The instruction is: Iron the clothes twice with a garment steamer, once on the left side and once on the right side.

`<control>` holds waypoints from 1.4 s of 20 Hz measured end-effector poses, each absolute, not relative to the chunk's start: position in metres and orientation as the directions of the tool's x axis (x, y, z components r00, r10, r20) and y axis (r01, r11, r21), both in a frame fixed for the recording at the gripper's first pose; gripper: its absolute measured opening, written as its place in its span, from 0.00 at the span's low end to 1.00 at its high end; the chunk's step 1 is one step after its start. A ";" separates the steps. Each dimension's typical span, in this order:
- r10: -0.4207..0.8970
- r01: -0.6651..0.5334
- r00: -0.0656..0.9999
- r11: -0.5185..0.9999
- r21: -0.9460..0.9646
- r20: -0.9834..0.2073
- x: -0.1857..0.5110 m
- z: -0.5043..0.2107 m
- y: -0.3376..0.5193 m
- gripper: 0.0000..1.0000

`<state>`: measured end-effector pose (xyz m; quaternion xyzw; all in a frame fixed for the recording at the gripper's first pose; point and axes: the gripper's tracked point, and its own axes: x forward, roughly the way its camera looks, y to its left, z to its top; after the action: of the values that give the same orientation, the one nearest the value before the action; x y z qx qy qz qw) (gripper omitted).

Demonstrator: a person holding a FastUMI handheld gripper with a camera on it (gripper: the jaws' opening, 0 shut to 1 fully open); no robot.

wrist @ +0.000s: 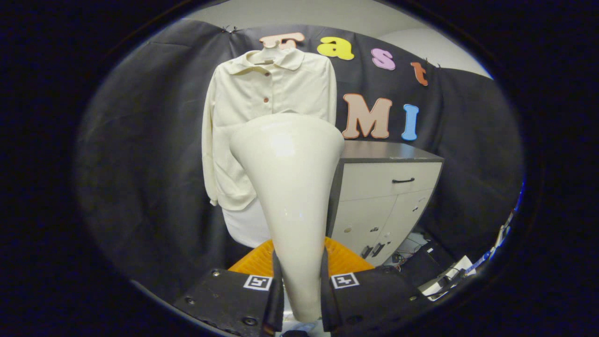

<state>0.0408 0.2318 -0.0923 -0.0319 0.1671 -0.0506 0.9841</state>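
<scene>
- Cream button-front shirt (269, 126) hangs on the wall, well beyond the glossy white cone-shaped steamer head (290, 187).
- Gripper (302, 299) fingers clamp the steamer's narrow handle — bring it close, then stroke one side evenly downward.

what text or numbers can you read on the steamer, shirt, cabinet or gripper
garment steamer, clamped between both fingers of the gripper: none
shirt: none
cabinet: none
gripper: no words, just two square coded markers

Steamer (292, 187) between tongs (301, 299); shirt (262, 117) behind; cabinet (388, 187) right.
</scene>
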 end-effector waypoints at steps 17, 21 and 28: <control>-0.097 0.088 0.986 0.994 -0.067 -0.138 0.080 0.036 0.213 0.31; -0.108 0.104 0.989 0.994 -0.039 -0.106 0.076 0.042 0.198 0.31; -0.077 0.071 0.992 0.996 -0.055 -0.104 0.085 0.053 0.192 0.31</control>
<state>0.0846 0.1920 0.0530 -0.0258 0.0529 -0.0370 0.9976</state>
